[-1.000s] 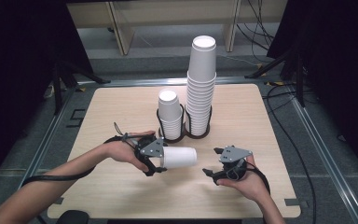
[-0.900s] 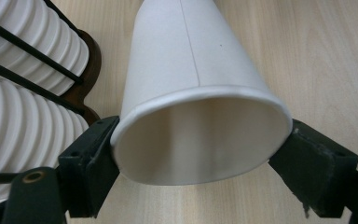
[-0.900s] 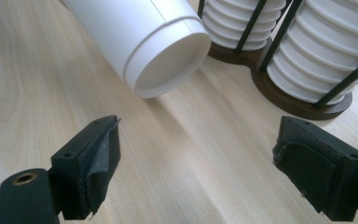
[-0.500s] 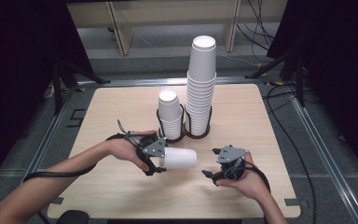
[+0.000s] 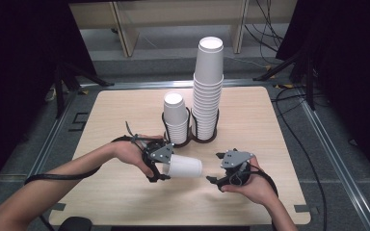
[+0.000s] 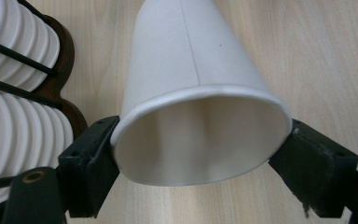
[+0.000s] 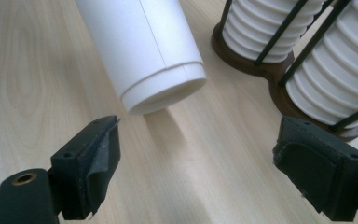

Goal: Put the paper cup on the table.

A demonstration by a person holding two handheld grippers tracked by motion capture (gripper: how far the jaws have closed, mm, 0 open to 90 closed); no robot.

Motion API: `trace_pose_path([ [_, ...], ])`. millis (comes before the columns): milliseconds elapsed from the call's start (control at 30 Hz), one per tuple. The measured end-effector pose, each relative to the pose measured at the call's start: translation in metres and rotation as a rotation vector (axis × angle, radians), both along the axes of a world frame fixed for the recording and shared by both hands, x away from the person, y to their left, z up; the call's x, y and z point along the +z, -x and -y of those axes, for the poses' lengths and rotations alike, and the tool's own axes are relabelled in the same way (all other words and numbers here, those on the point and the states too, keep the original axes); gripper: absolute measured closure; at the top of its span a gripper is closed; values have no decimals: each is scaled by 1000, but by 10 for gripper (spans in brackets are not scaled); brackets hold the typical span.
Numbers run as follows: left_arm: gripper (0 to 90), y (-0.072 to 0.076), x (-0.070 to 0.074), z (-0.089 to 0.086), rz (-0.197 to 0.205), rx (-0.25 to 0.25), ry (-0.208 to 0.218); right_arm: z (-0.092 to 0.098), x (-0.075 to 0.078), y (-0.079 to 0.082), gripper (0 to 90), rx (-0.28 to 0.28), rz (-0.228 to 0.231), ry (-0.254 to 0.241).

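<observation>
A white paper cup lies on its side just above the table, its open rim squeezed between the pads of my left gripper, which is shut on it. In the left gripper view the cup points away from the camera. My right gripper stands open a short way from the cup's closed base, not touching it. In the right gripper view that base lies ahead and to the left of the spread jaws.
A dark wire holder at the table's middle carries a tall stack of white cups and a shorter stack. Both stacks stand close behind the grippers. Bare wooden tabletop extends on either side.
My right gripper has edged slightly left toward the cup's base. The left gripper and the cup have kept still.
</observation>
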State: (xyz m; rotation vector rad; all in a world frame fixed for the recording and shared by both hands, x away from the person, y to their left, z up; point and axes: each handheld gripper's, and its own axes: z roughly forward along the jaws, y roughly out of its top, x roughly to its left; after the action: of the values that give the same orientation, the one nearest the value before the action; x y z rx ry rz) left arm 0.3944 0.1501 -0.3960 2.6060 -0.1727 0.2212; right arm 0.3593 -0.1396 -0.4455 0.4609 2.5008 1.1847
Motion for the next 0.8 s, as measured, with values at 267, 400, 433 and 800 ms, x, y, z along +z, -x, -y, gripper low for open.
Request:
trace_pose_path([
  [267, 184, -1, 5, 3, -5, -11, -37, -9, 7, -1, 148, 42, -8, -22],
  [400, 184, -1, 7, 4, -9, -14, -58, -15, 11, 0, 148, 66, -3, -28],
  [433, 184, 0, 8, 4, -9, -19, -63, -18, 13, -2, 148, 87, 17, -28],
  [800, 184, 0, 10, 9, -13, -39, -91, -40, 19, -3, 146, 160, 28, -25],
])
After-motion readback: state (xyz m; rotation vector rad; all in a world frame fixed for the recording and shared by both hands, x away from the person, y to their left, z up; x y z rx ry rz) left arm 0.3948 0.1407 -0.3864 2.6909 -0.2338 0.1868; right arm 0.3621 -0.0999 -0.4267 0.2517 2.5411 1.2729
